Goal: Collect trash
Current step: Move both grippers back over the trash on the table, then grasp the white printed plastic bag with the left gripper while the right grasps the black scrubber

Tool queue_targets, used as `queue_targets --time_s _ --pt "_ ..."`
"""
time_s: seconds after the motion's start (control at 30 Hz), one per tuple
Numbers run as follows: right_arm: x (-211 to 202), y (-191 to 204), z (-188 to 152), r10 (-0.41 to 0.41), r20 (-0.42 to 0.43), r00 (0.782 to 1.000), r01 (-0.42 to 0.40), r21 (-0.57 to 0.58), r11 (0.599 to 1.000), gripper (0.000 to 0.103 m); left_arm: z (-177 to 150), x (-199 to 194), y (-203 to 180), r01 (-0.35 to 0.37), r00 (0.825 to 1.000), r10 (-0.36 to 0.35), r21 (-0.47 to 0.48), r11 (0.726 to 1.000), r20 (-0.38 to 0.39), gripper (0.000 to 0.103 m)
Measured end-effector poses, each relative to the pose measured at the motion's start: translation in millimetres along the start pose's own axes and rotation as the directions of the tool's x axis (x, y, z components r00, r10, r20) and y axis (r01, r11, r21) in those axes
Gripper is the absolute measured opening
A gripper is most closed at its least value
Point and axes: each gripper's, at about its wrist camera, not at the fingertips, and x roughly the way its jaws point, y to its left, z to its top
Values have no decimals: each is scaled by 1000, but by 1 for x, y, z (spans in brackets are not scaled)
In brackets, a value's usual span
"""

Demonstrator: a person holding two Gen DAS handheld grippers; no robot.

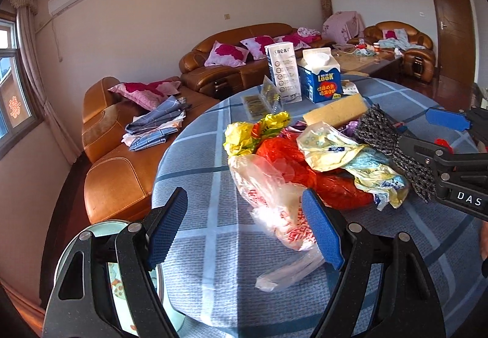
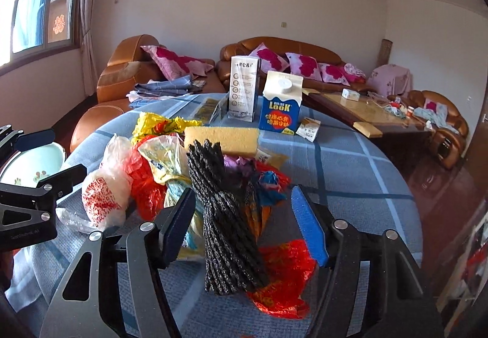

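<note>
Here, a round table (image 1: 195,203) draped in a blue-and-white checked cloth filled the lower centre of both views, a heap of crumpled trash (image 1: 305,161) at its middle. Beyond it, along the upper frame, ran a tan leather sofa (image 1: 238,57) with pink floral cushions beneath a pale wall; a brown wooden door (image 1: 451,23) stood at upper right of the left view.

The right gripper (image 2: 244,225), at lower centre of its own view, had its jaws partly spread either side of a black ribbed foam sleeve (image 2: 225,234), the pads not visibly pressing on it. A firm hold probably meant centring on the sleeve's middle and closing squarely, clear of the loose red plastic bag (image 2: 283,271) beneath.

The left gripper (image 1: 247,228), lower centre of its view, stood wide and held nothing, its right pad just beside a clear plastic bag printed in red (image 1: 274,200). A blue-and-white milk carton (image 1: 317,78) stood behind.
</note>
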Motion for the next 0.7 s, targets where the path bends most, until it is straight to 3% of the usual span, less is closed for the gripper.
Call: queue_targets --time_s 0.1,0.13,0.2,0.27,0.37,0.43,0.7 --pt "11 -2 -5 20 -48 999 -20 2 1000 58 -2 7 -11 44 999 -44 11 999 -21 76" --pt "13 -1 -5 27 -59 998 -27 1 1000 53 -3 9 -15 55 998 -54 21 998 -26 76" --pt "12 0 -4 41 -66 997 -41 -5 999 45 -6 13 -22 83 996 -81 30 996 -43 69" --pt "15 2 -5 57 -88 994 -58 -11 998 25 -7 17 -25 118 991 -116 29 993 -63 53" --pt "13 2 -6 78 -87 993 -79 -10 997 21 -9 19 -28 159 985 -157 30 987 -75 35" --pt "10 4 -6 83 -76 994 -84 -13 996 19 -9 17 -26 178 982 -176 25 984 -69 31" --pt "-19 13 19 93 35 995 -93 -17 996 19 1 -17 7 132 991 -132 -25 991 21 28"
